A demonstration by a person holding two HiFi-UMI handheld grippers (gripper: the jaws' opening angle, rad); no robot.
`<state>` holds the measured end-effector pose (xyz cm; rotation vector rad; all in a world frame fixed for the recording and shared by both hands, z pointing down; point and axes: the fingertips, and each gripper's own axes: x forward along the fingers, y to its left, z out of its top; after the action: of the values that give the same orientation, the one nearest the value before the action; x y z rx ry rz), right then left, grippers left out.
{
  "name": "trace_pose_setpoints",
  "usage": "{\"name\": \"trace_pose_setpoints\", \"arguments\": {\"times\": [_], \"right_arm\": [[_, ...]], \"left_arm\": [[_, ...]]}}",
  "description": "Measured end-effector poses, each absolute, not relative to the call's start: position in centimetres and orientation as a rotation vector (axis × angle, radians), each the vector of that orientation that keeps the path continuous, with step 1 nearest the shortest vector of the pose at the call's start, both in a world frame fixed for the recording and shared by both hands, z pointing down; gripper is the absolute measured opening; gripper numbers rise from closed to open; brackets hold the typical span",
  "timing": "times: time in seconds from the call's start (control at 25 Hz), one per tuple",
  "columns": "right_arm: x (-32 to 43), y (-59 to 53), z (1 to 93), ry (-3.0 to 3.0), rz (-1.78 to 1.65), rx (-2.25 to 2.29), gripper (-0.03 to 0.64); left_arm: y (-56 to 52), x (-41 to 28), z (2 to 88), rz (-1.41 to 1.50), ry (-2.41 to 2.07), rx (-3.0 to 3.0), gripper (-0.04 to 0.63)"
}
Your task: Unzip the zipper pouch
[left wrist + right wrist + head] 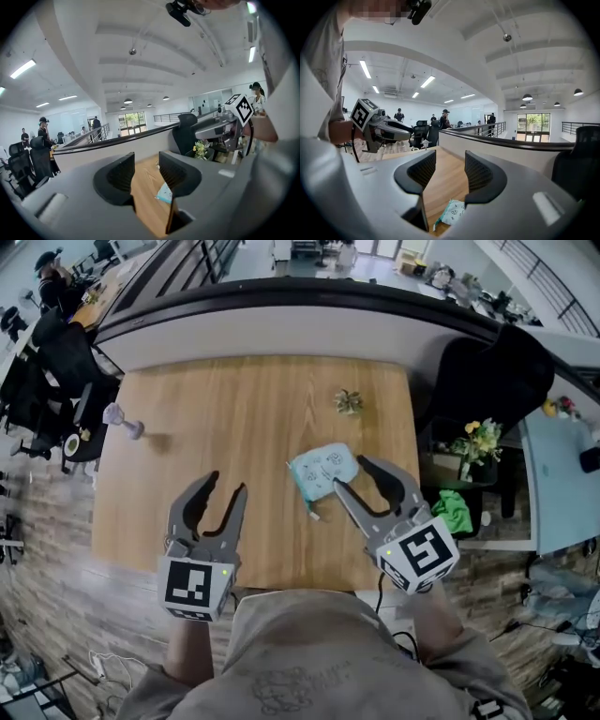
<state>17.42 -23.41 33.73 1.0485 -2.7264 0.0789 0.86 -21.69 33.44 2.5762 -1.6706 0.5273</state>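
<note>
A: What lies in front of us?

B: We look down on a rectangular table [244, 409] of pale, smooth wood, with the grain running away from us.

A: And our two tongs?

B: Both are grey plastic with curved jaws and dark ribbed pads. We hold the left gripper [227, 484] over the near left part of the table, pointing away from us. Its jaws are apart, with only wood showing between them. The right gripper [352, 472] angles in toward the left, its jaws likewise spread and clamped on nothing.

A: Where is the pouch?

B: The zipper pouch [323, 472] lies flat, right of centre, just at the right gripper's tips. It is soft, pale teal fabric, roughly rectangular, with a small printed pattern. We cannot tell whether the tips touch it.

A: Anything smaller?

B: Farther off, a small green sprig [348, 401] lies on the right and a little lilac object [124, 423] stands on the left.
</note>
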Motion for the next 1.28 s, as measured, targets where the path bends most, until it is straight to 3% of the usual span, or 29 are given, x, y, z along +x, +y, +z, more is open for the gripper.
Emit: {"name": "trace_pose_setpoints", "arguments": {"times": [0.84,1.28], "right_arm": [[13.7,-27.9,40.2,-2.518,0.247,0.936,0.176],[9.7,-33.1,51.4,-2.319,0.243,0.632,0.176]], "left_arm": [[-25.4,-2.1,36.8,0.565,-1.538,2.616,0.172],[-28.0,-2.3,42.7,0.619,-1.459,2.54,0.172]]}}
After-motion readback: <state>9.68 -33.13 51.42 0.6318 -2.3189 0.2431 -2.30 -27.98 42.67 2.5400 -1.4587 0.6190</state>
